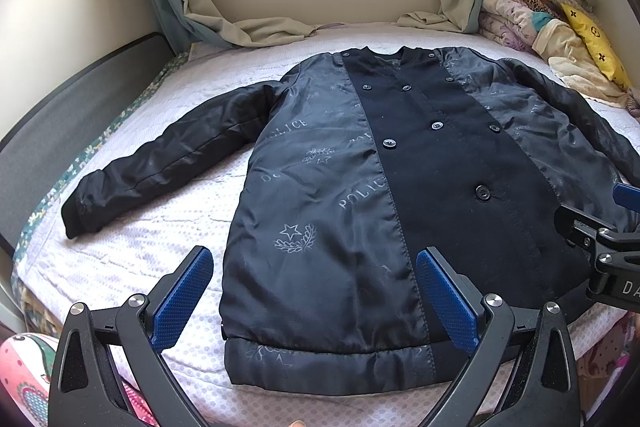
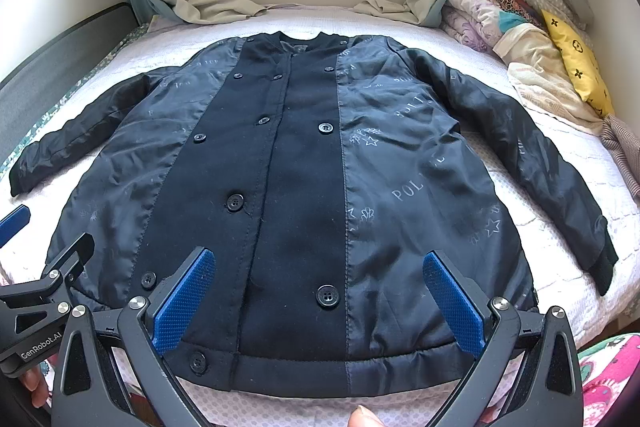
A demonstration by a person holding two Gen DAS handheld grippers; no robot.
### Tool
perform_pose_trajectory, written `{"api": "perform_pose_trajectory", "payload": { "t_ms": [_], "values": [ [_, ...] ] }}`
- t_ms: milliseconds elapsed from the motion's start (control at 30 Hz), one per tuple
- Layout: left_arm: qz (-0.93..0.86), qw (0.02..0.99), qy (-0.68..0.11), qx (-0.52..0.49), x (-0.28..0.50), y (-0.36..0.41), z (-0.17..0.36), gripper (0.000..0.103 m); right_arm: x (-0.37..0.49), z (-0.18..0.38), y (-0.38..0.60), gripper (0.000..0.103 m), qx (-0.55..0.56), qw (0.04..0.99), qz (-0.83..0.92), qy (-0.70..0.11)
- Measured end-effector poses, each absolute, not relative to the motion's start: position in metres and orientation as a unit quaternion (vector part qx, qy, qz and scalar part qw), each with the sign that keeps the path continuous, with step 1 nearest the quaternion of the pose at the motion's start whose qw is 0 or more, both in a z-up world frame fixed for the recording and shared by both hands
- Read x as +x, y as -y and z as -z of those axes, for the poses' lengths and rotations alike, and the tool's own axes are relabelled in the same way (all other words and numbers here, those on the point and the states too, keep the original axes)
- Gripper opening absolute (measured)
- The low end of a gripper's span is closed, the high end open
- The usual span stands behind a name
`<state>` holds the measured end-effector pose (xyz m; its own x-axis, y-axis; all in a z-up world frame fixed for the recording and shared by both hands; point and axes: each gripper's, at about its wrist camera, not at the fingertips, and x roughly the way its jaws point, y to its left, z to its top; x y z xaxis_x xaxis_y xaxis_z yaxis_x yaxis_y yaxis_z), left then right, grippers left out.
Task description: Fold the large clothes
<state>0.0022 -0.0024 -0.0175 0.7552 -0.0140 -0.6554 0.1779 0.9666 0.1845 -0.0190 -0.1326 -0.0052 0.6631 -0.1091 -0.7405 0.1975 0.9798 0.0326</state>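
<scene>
A large black coat (image 1: pixel 420 163) lies flat on the bed, collar far, hem near, buttoned down the middle, with shiny "POLICE" printed panels on both sides. Its left sleeve (image 1: pixel 160 163) stretches out to the left; its right sleeve (image 2: pixel 532 163) stretches right. The coat also fills the right wrist view (image 2: pixel 296 195). My left gripper (image 1: pixel 316 299) is open and empty, hovering over the hem's left part. My right gripper (image 2: pixel 320 299) is open and empty over the hem's right part; it also shows at the right edge of the left wrist view (image 1: pixel 600 239).
The bed has a pale dotted cover (image 1: pixel 132 267). A pile of folded blankets and a yellow pillow (image 1: pixel 592 43) sits at the far right. Curtains (image 1: pixel 224 23) drape onto the bed's far edge under a window sill. A dark bed rail (image 1: pixel 80 99) runs along the left.
</scene>
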Motion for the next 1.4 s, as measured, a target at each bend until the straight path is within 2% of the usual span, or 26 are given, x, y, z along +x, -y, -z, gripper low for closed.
{"api": "perform_pose_trajectory", "payload": {
  "t_ms": [433,867,1167,1400],
  "values": [
    [-0.014,0.912,-0.395,0.106,0.048,-0.032,-0.002,0.103,-0.012,-0.004,0.15,0.103,0.057,0.902,0.07,-0.423],
    [-0.067,0.909,-0.401,0.09,0.109,-0.073,-0.036,0.103,0.076,-0.056,0.162,0.103,-0.001,0.899,0.068,-0.432],
    [-0.092,0.898,-0.421,0.088,0.136,-0.087,-0.022,0.103,0.125,0.001,0.174,0.103,-0.004,0.877,0.065,-0.475],
    [-0.098,0.866,-0.488,0.034,0.162,-0.116,0.011,0.103,0.146,0.031,0.177,0.103,0.005,0.853,0.056,-0.518]
  ]
}}
